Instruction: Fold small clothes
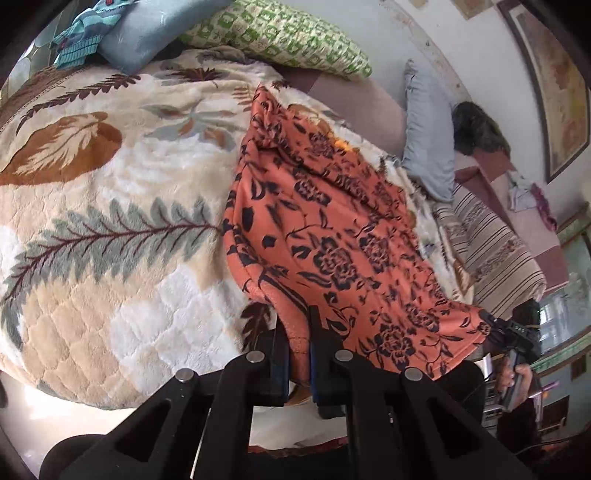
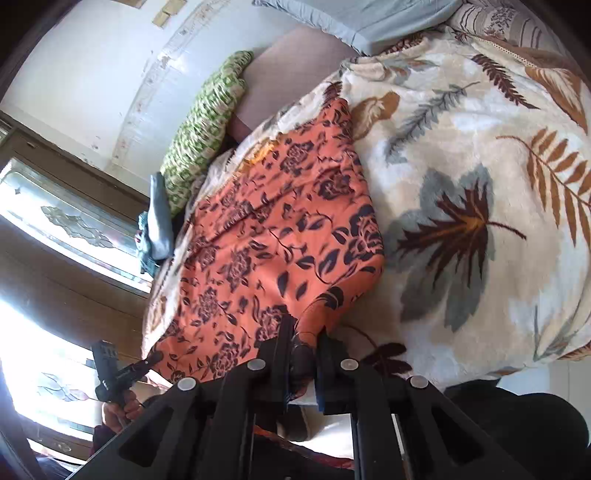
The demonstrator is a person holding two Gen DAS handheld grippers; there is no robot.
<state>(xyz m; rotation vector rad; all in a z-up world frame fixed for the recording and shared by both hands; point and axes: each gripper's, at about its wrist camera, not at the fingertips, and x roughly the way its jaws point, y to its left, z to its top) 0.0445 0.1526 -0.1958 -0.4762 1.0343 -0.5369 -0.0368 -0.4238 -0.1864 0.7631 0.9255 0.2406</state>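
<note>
Left wrist view: both hand-held grippers are clamped on the orange cloth, one at each near corner.

Left hand-held gripper has its jaws pinched narrow on a bunched corner of the cloth, and the right hand-held gripper is nipped tight on the other near corner, fabric squeezed between the pads. Each camera catches the opposite gripper out at the far side of the hem, gripped in a hand. From the two held corners the orange floral cloth runs away over the bed, draped across a leaf-print blanket. Beyond it, a green pillow and a grey-blue pillow rest at the wall.
</note>
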